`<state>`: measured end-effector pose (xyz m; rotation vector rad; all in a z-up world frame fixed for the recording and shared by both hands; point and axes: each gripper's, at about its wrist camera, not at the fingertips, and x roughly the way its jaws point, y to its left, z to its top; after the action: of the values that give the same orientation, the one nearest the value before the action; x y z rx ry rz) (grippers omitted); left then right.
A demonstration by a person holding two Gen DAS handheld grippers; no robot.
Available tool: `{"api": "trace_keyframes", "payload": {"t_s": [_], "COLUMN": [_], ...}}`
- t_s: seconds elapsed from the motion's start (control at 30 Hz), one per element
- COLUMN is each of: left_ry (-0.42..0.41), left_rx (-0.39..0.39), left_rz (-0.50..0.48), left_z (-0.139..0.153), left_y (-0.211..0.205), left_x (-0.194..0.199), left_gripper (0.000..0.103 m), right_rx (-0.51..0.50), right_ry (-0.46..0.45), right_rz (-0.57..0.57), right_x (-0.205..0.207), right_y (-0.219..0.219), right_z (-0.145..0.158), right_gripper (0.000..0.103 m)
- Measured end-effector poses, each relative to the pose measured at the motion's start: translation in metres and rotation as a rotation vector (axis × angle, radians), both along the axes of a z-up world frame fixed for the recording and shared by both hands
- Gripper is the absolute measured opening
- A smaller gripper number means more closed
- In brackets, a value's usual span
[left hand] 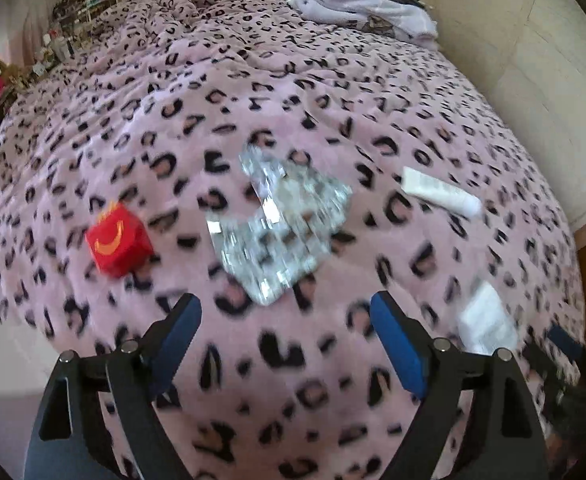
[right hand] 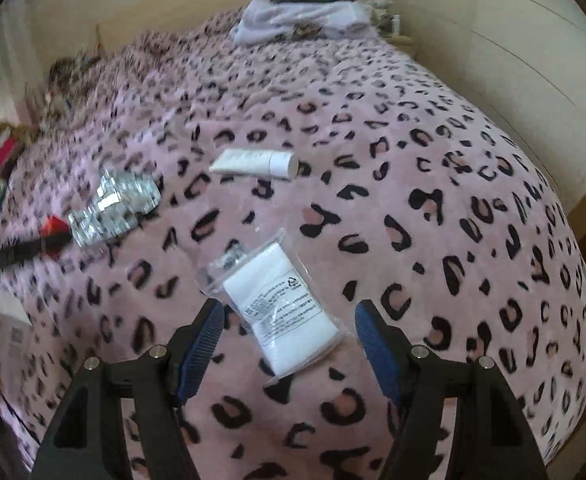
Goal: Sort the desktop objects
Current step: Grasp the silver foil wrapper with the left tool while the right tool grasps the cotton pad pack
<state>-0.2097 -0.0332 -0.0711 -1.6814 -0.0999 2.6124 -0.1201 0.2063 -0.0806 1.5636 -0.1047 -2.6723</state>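
Note:
On a pink leopard-print bedspread (left hand: pixel 293 92) lie a red toy box with a yellow smile (left hand: pixel 118 241), a clear faceted box (left hand: pixel 283 220), a white tube (left hand: pixel 441 192) and a white packet in clear plastic (left hand: pixel 487 320). My left gripper (left hand: pixel 285 312) hovers open just short of the clear box. In the right wrist view the white packet (right hand: pixel 281 308) lies between the tips of my open right gripper (right hand: pixel 289 316), touching neither finger. The white tube (right hand: pixel 255 163) and the clear box (right hand: pixel 113 208) sit farther back, on the bedspread (right hand: pixel 413 140).
Folded pale clothing (left hand: pixel 369 8) rests at the head of the bed. A cream wall (left hand: pixel 533 60) runs along the right side. Cluttered shelves (left hand: pixel 73 20) stand beyond the bed's left edge. The left gripper's arm (right hand: pixel 17 254) shows at the left of the right wrist view.

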Motion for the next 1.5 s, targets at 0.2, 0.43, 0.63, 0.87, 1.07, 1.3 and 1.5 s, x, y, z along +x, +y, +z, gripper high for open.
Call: {"api": "trace_keyframes", "payload": {"t_s": [0.2,0.43,0.63,0.87,1.07,1.3,1.5], "left_ry": [-0.072,-0.132,-0.130,-0.060,-0.016,0.029,0.059], "left_rx": [0.005,-0.043,-0.135,-0.230,-0.282,-0.309,-0.272], "left_rz": [0.007,0.033,0.027,-0.007,-0.033,-0.045,-0.040], "left_z": [-0.025,-0.066,-0.086,-0.093,-0.090,-0.085,-0.073], "left_y": [0.001,0.009,0.019,0.032,0.040,0.049,0.051], "left_x": [-0.048,-0.073,-0.078,-0.075,-0.071,-0.057,-0.033], "left_gripper": [0.092,0.094,0.097,0.096,0.080,0.061,0.051], "right_rx": [0.039,0.104,0.150,0.136,0.113,0.034,-0.026], "right_ry": [-0.052,-0.099,-0.092,-0.084,-0.065,-0.020,0.011], "right_rz": [0.078,0.135,0.140,0.130,0.106,0.038,-0.013], "right_x": [-0.023,-0.038,-0.046,-0.047,-0.046,-0.036,-0.029], "right_y": [-0.001,-0.013,-0.019,-0.020,-0.014,-0.001,0.006], "right_z": [-0.014,-0.037,-0.055,-0.069,-0.071,-0.067,-0.060], "right_gripper": [0.070,0.070,0.070,0.070,0.059,0.044,0.040]}}
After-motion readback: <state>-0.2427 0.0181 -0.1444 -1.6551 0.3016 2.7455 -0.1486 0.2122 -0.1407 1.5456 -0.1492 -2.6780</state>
